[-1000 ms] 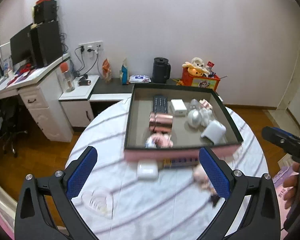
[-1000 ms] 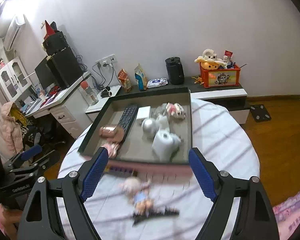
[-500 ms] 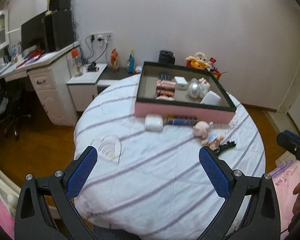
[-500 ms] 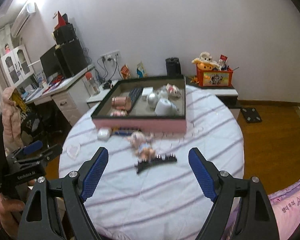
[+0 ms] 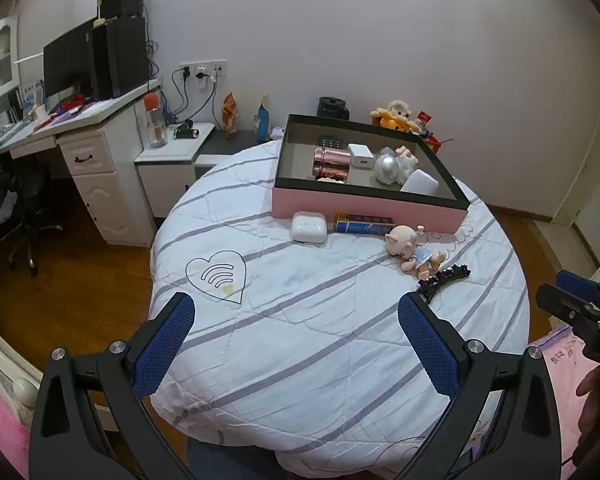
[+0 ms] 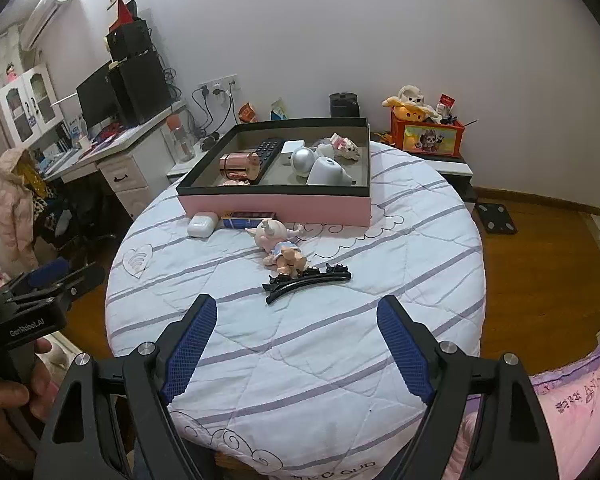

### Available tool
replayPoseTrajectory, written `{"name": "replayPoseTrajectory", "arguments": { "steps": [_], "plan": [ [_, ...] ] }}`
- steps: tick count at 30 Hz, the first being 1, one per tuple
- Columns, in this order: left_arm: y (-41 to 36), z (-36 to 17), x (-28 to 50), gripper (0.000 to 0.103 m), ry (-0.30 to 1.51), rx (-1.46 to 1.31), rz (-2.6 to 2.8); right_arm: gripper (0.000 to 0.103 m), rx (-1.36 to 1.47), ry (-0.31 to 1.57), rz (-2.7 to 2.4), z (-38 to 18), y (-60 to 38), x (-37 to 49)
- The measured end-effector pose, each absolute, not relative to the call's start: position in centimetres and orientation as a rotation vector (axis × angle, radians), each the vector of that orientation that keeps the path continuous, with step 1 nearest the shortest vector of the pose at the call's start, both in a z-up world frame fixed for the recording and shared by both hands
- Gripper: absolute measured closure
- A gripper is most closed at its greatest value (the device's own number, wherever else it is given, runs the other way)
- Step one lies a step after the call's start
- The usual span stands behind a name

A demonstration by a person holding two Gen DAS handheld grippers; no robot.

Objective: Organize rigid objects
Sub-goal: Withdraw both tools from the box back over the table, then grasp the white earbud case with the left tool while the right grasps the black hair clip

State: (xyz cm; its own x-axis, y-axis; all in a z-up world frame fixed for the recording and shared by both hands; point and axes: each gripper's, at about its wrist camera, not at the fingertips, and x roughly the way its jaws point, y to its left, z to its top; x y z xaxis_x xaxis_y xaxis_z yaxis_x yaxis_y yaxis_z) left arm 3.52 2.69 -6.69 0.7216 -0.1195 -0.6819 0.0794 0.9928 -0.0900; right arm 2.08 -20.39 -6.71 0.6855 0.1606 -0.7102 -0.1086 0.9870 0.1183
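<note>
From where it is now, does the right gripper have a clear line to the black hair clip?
Probably yes. The right gripper is open and empty, and the black hair clip lies on bare quilt straight ahead of it. The doll sits just behind the clip, close to it, so come in low from the near side.

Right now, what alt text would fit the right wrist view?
The open right gripper hovers over a round quilted table, facing a black hair clip, a pig doll and a pink tray of small objects.
</note>
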Motion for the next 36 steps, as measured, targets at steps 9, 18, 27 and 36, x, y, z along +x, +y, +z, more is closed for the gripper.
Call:
{"name": "replayPoseTrajectory", "arguments": {
  "steps": [9,18,27,36],
  "plan": [
    [2.9,-7.7,5.4,0.000,0.776,-0.057,-0.094,0.019,0.053,0.833,0.156,-7.5,-19.8,2.9],
    [2.6,-11.2,11.1,0.000,0.846,-0.033,-0.051,0.019,0.041,0.900,0.156,-9.9,-19.7,5.1],
    [1.7,-15.1,17.2,0.000,0.930,-0.012,-0.030,0.019,0.051,0.982,0.157,-13.0,-19.8,8.0],
    [-0.2,-16.1,20.6,0.000,0.946,0.011,-0.056,0.019,0.058,1.009,0.146,-14.0,-20.6,9.7]
  ]
}}
